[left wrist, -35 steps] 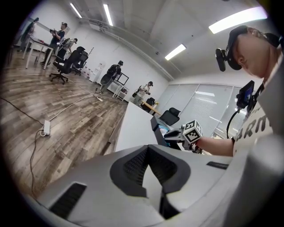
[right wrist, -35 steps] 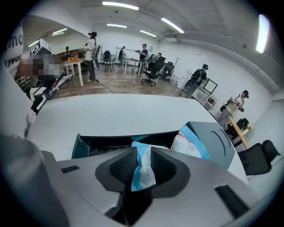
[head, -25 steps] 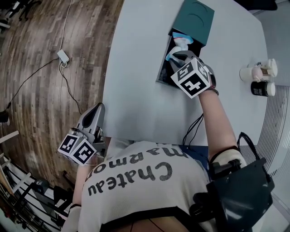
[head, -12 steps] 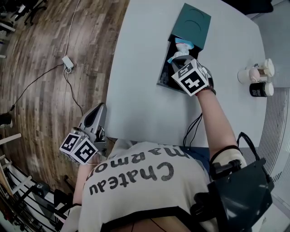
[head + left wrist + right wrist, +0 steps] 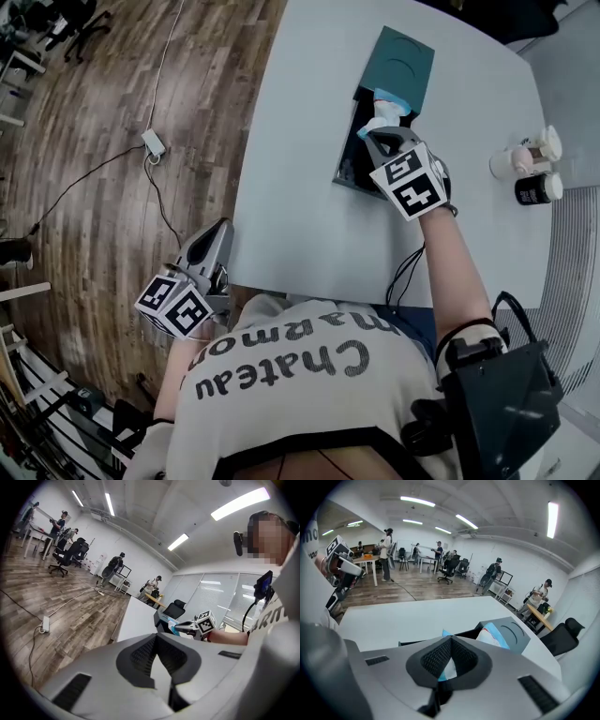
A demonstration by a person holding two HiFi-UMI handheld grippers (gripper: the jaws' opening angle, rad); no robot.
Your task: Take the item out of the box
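Note:
A dark teal box lies open on the white table, its lid slid toward the far end. A white and blue packet sticks out of the open end. My right gripper reaches down into the box. In the right gripper view its jaws are shut on the packet, with the lid beyond. My left gripper hangs off the table's left edge over the wooden floor, jaws shut on nothing. From it I see the right gripper at the box.
Two pale cups and a dark jar stand near the table's right edge. A power strip with cables lies on the wooden floor at the left. People, desks and office chairs fill the room behind.
The right gripper has stayed at the box's open end and shifted slightly right. The packet shows a little more above the box. The left gripper hangs as before.

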